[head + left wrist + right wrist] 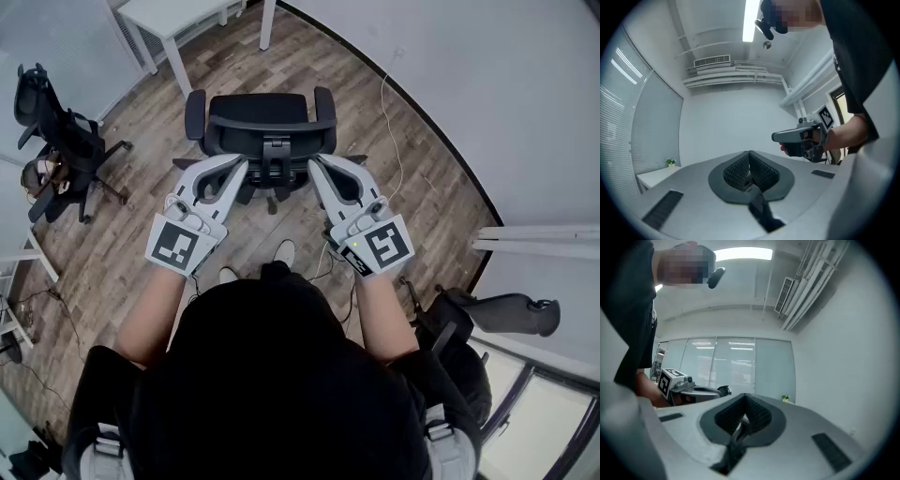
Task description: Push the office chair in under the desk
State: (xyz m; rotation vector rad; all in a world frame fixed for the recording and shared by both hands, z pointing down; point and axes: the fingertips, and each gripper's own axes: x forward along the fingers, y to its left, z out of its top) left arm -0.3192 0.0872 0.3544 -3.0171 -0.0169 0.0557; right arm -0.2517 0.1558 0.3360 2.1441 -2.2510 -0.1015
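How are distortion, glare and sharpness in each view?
Head view: sharp, evenly lit; the edge of the wood floor bows. Left gripper view: strong fisheye, dark corners, the strip lamp glares. Right gripper view: same fisheye, the ceiling panel is overexposed.

Three cameras: one overhead, two riding low and tilted up.
The head view looks steeply down from above the person onto the wooden floor (pixel 441 187), with the office chair (pixel 262 122) just ahead and the left gripper (pixel 236 169) and right gripper (pixel 317 167) close beneath it. The left gripper view looks along its own jaws, up at a white wall (pixel 726 122) and the ceiling (pixel 717 37). The right gripper view looks up at a glass wall (pixel 736 371). Each gripper view catches the other gripper near its side edge, and the head view shows both.
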